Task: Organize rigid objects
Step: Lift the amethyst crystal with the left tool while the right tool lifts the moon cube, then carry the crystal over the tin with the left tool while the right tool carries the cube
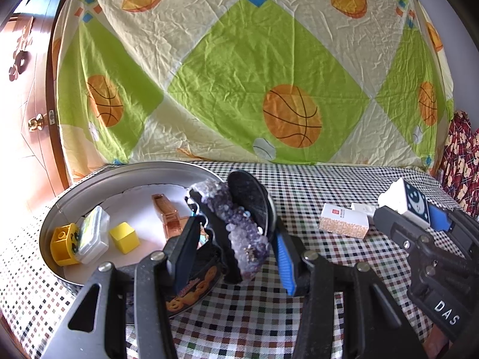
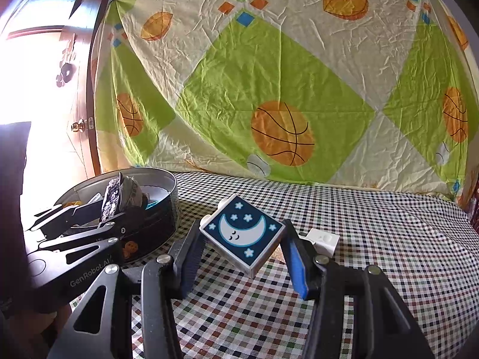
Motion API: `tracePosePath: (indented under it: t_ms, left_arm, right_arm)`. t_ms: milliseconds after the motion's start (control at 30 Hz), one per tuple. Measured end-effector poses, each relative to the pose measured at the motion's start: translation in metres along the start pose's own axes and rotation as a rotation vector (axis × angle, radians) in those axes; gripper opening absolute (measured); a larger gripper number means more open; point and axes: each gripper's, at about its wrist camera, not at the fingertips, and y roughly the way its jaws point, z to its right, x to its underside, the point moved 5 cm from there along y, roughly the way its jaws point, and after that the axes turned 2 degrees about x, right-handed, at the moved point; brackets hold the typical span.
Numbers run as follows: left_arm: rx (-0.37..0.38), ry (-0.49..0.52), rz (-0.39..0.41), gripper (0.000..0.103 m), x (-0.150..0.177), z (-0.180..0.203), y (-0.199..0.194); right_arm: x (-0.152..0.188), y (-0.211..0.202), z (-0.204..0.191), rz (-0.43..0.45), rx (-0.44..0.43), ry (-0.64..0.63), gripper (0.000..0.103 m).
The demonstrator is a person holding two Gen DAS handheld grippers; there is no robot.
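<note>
Matt metal tin (image 1: 89, 179); checked cloth table cover (image 1: 299, 269); glossy, probably plastic moon block (image 2: 242, 233).

The beaded hair clip (image 1: 239, 227) is hiding part of the round tin (image 1: 125, 169). The moon block (image 2: 243, 233) is covering most of a small white block (image 2: 324, 240) behind it.

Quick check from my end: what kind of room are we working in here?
Probably a room in a home, perhaps a bedroom. A wrinkled basketball-print bedsheet hangs as a backdrop, a wooden door with a brass knob stands at left, and a checkered tablecloth covers the work surface.
</note>
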Motion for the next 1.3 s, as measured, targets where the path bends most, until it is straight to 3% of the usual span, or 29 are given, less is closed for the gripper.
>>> tracePosePath:
  t_ms: [500, 1300]
  left_arm:
    - [-0.025, -0.019, 0.0, 0.047, 0.001, -0.013, -0.003]
    - [-0.007, -0.08, -0.025, 0.047, 0.003, -0.051, 0.0]
  right_arm:
    - [-0.001, -0.002, -0.013, 0.009, -0.021, -0.003, 0.053]
    - [-0.002, 0.022, -0.056, -0.062, -0.088, -0.032, 0.053]
